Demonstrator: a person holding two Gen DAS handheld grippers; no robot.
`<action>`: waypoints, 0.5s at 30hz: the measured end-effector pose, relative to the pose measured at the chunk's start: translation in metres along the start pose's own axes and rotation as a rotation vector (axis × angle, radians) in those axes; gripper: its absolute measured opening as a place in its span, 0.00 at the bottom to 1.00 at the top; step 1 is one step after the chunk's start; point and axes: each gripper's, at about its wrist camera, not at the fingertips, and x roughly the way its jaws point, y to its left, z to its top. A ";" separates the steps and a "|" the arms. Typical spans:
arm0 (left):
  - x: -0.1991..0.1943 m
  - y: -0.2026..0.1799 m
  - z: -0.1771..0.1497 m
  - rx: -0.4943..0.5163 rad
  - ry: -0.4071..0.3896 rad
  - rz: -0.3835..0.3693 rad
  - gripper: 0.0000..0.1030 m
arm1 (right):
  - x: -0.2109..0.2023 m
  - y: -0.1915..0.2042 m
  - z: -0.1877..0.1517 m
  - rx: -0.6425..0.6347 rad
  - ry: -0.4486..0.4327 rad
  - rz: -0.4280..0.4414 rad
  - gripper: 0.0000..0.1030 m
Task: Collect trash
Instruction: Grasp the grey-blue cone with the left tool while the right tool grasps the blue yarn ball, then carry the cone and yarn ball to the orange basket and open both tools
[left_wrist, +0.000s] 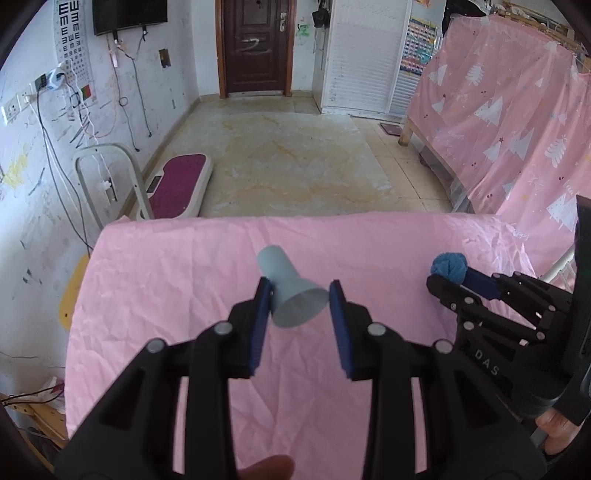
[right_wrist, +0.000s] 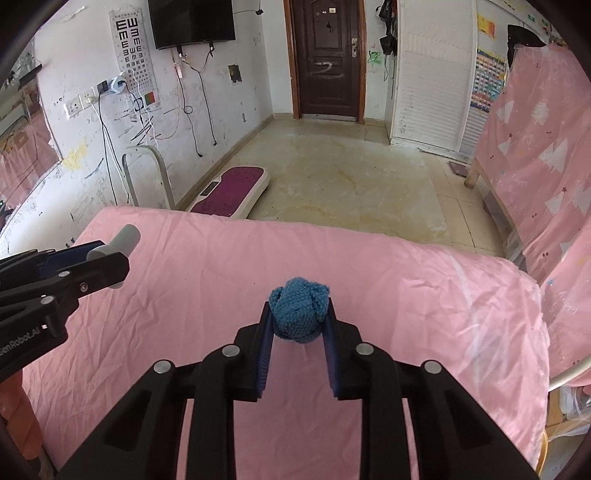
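Working over a table draped in pink cloth (left_wrist: 177, 266), both tools low and pointing down at it.

Left gripper (left_wrist: 300, 295): jaws clamped on a pale grey-blue cup (left_wrist: 291, 291) lying on its side, base end aimed away, open mouth toward the camera. The rim of the mouth sits between the blue pads (left_wrist: 338, 314). From the right wrist view the same cup (right_wrist: 123, 240) pokes out past the left tool near the cloth's far left corner.

Right gripper (right_wrist: 297, 314): jaws pinched on a blue knitted ball (right_wrist: 298, 314), pads pressing both its flanks. Ball sits about mid-width of the table and back from the far edge. In the left wrist view the ball (left_wrist: 448, 266) shows at the tip of the right tool, well apart from the cup.

Edges: far edge of the cloth runs straight across; right side droops over a rounded corner. Between the two tools, bare wrinkled cloth. Beyond the far edge, open tiled floor (right_wrist: 351, 177) to a dark door (right_wrist: 327, 55). Pink curtain (left_wrist: 509, 122) close on the right; footboard with maroon mat (left_wrist: 177, 184) at left by the wall.
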 end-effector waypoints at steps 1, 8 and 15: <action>-0.002 -0.002 0.000 0.003 -0.004 -0.002 0.30 | -0.006 -0.002 -0.002 0.006 -0.006 -0.008 0.14; -0.016 -0.020 -0.002 0.033 -0.031 -0.005 0.30 | -0.040 -0.019 -0.016 0.034 -0.050 -0.028 0.14; -0.030 -0.049 -0.006 0.080 -0.058 -0.008 0.30 | -0.079 -0.044 -0.035 0.079 -0.112 -0.044 0.14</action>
